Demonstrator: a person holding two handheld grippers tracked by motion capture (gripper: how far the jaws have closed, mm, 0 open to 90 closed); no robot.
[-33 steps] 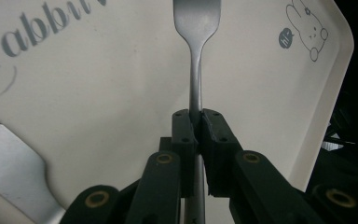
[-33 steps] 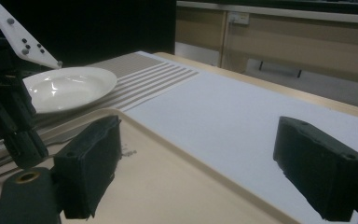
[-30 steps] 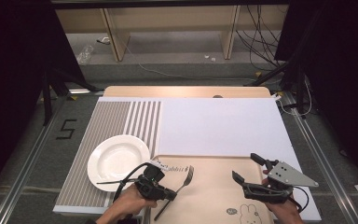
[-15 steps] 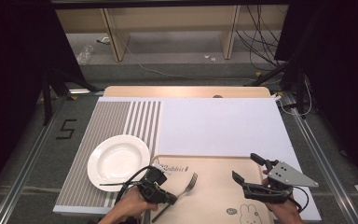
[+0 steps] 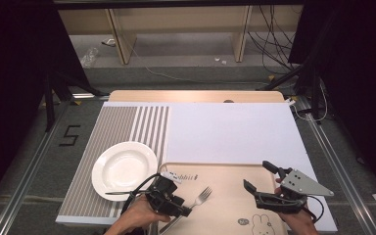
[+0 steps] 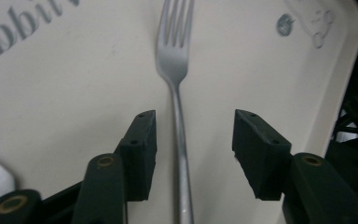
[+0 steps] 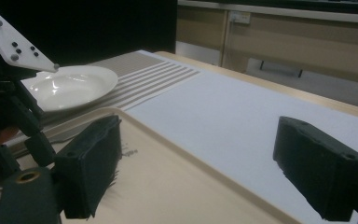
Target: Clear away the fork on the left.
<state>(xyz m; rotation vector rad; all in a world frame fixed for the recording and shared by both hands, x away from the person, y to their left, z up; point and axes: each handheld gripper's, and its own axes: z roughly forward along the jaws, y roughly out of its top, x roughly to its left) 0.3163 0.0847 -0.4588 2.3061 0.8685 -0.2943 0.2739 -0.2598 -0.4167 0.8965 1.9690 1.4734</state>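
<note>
Steel fork on beige tray, handle between wide-spread left claw jaws, seemingly untouched.

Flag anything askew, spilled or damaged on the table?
Nothing stands out. The fork lies flat on the tray, handle between the open jaws of the left hand-held gripper. The plate sits empty and upright on the striped mat. No spills or damage visible.

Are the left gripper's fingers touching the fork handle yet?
Apart. The left gripper view shows the fork handle lying between the open fingers, with tray surface visible on both sides.
</note>
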